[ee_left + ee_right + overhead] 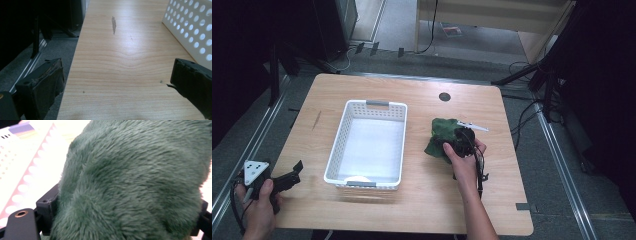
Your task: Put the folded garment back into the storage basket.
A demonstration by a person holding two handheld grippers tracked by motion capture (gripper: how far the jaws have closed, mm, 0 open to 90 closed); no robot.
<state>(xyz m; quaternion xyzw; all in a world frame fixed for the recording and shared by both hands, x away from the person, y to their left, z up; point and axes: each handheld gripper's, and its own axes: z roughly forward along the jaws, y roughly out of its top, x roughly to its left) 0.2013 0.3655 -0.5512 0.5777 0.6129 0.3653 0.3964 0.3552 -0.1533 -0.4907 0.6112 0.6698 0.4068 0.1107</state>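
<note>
A dark green plush cloth (438, 134) lies bunched on the wooden table (422, 200), right of a white perforated basket (340, 145). My right gripper (457, 141) is pressed into the cloth from the near side. In the right gripper view the green plush cloth (140, 175) bulges between the two jaws, which stand wide apart on either side of it, so my right gripper (125, 215) is open. My left gripper (296, 173) hovers at the table's near left corner, open. In its own view my left gripper (117, 75) has nothing but bare wood between the jaws.
The basket (192, 27) holds a small pale thing at its near end (358, 178). A round dark hole (444, 96) marks the table's far side. Beyond the table's left edge (75, 57) lie grey floor and a metal rail (247, 145). Cables run at the right (524, 120).
</note>
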